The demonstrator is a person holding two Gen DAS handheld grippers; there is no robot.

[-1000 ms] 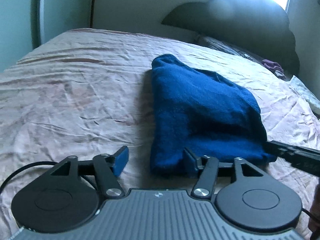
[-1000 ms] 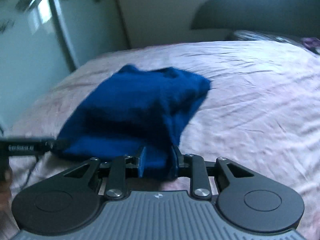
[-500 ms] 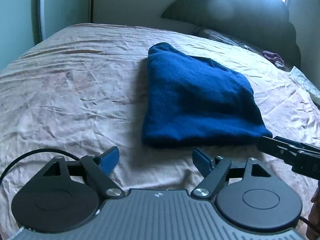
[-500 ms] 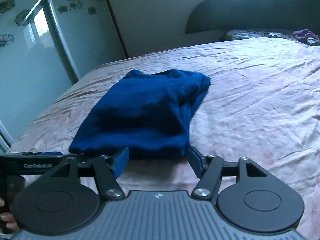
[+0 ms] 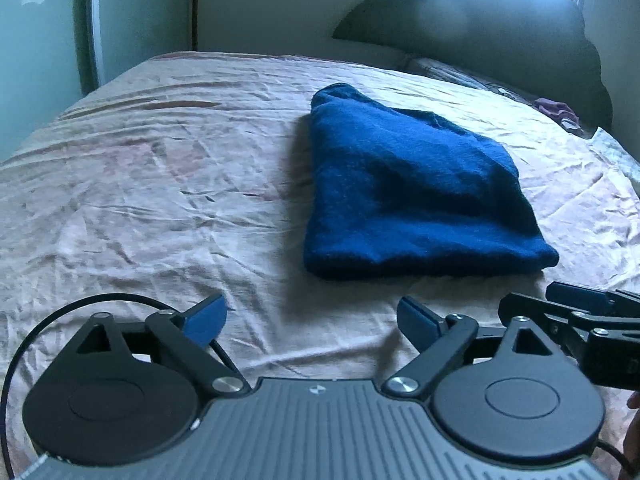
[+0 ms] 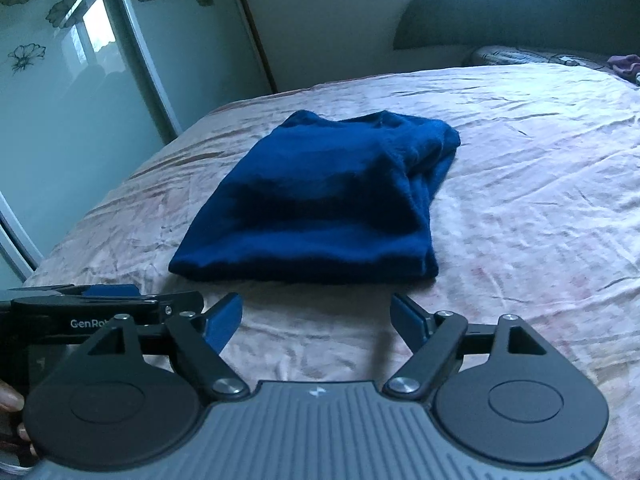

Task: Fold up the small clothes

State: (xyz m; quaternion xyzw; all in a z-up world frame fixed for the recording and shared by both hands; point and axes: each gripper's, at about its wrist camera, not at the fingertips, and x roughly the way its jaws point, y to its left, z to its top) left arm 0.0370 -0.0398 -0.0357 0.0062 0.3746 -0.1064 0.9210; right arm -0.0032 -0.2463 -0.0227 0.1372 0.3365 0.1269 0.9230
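Scanning from the left of my left wrist view, I see a pale green sliding door (image 5: pixel 44 52) beside the bed, then the wrinkled pink bedsheet (image 5: pixel 140 184) running across the frame. My left gripper (image 5: pixel 312 320) hovers low over bare sheet with its blue-padded fingers (image 5: pixel 206 318) spread wide and nothing between them. Ahead and slightly to the right, the folded blue garment (image 5: pixel 404 196) lies flat on the sheet, clear of both grippers, its thick folded edge facing me. Farther back, a dark headboard (image 5: pixel 480 28) stands against the wall under a bright window, with patterned pillows and some purple cloth (image 5: pixel 556 110) at the right edge. At lower right, my right gripper (image 5: pixel 592 316) reaches in from the side, close to my left tool. Switching to the right wrist view, the door panel (image 6: pixel 80 60) shows printed flower outlines, and the left tool's body (image 6: pixel 92 312) sits at the lower left with partial white lettering reading "GenRo" before it is cut off; fingertips of my hand are just visible below it. My right gripper (image 6: pixel 316 320) is likewise wide open and empty above the sheet, just short of the garment's (image 6: pixel 320 204) near edge.
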